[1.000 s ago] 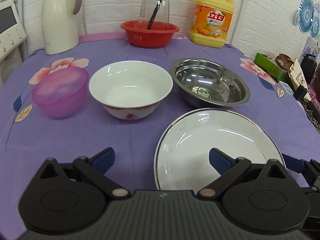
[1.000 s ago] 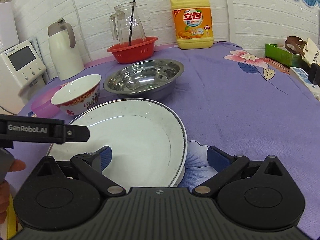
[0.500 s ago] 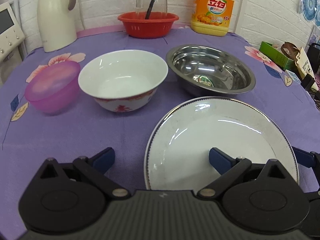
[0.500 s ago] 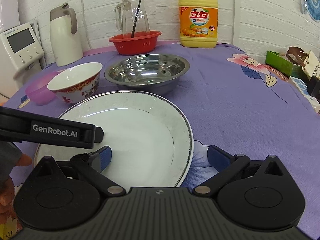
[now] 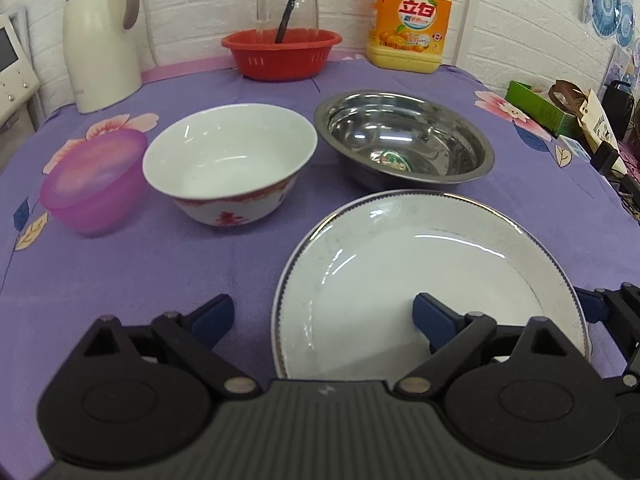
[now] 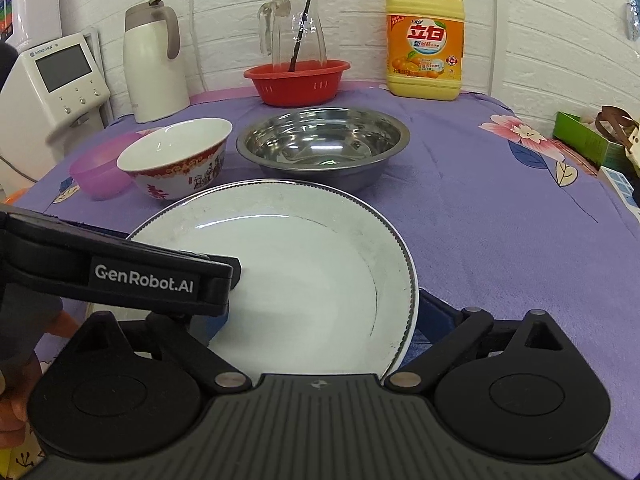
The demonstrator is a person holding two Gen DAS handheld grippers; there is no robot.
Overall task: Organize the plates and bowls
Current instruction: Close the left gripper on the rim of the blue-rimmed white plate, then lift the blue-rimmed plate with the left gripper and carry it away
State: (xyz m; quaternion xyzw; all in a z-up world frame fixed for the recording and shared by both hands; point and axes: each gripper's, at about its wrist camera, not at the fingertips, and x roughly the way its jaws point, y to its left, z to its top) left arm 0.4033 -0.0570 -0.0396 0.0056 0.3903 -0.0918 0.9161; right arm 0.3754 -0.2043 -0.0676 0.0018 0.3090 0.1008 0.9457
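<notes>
A white plate (image 5: 432, 272) with a dark rim line lies on the purple tablecloth close in front of both grippers; it also shows in the right wrist view (image 6: 288, 264). My left gripper (image 5: 324, 316) is open, its jaws straddling the plate's left rim. My right gripper (image 6: 320, 312) is open, its jaws straddling the plate's right rim. Behind the plate stand a white bowl with red decoration (image 5: 228, 164), a steel bowl (image 5: 404, 140) and a pink plastic bowl (image 5: 94, 184).
At the back stand a white thermos jug (image 5: 100, 36), a red basket (image 5: 280, 52) holding a glass pitcher, and a yellow detergent bottle (image 5: 412, 24). Boxes and a bag (image 5: 560, 108) sit at the right table edge. The left gripper's body (image 6: 120, 272) crosses the right wrist view.
Both grippers have moved in closer to the plate, which now reaches between their jaws. The left gripper's body reaches further across the right wrist view. The bowls have not moved.
</notes>
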